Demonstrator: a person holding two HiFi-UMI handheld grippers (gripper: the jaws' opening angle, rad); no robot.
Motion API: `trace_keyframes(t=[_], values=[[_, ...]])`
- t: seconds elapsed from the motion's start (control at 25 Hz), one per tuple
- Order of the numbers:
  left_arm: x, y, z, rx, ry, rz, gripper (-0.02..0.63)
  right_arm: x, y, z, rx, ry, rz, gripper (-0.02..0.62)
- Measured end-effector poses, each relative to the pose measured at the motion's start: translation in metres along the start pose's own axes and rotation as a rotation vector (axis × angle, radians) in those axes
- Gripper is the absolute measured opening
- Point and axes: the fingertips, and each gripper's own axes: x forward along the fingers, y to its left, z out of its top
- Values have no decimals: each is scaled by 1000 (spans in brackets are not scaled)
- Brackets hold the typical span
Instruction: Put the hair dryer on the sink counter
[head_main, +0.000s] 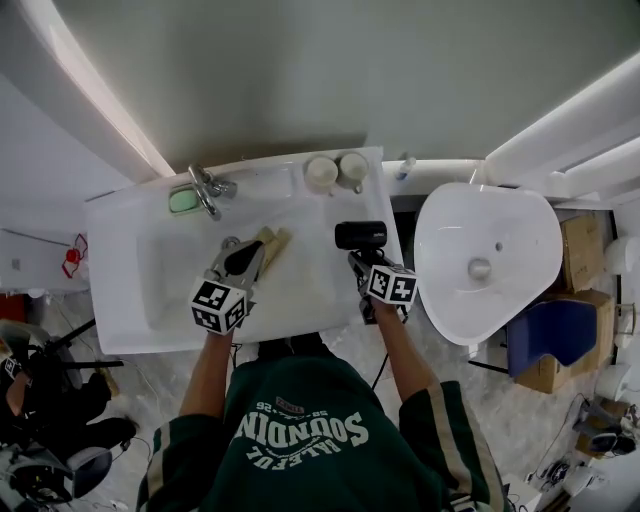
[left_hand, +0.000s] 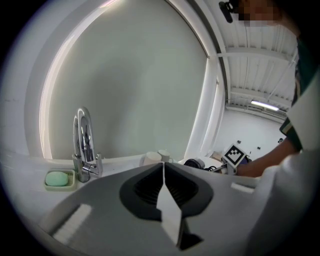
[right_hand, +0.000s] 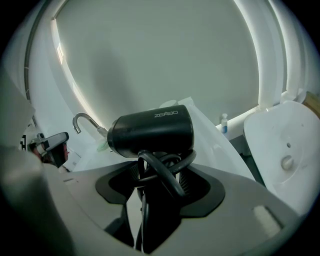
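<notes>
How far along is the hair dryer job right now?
Done: the right gripper has the hair dryer clamped by its cord-wrapped handle. In hand: it hangs over the sink counter, near its right end. Left: set it down and release. The left gripper is shut, empty.

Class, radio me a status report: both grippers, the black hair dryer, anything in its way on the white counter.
Left gripper shut, empty. Right gripper shut on black hair dryer, above white sink counter, right end. Two white cups behind it, apart.
</notes>
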Motion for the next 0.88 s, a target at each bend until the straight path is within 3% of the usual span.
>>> trace_keyframes(t=[0.24, 0.88], values=[[4, 19, -3, -26, 9, 46, 61, 37, -10, 14, -11, 45, -9, 259], [0, 42, -12, -64, 36, 120, 61, 88, -45, 18, -78, 160, -141, 259]])
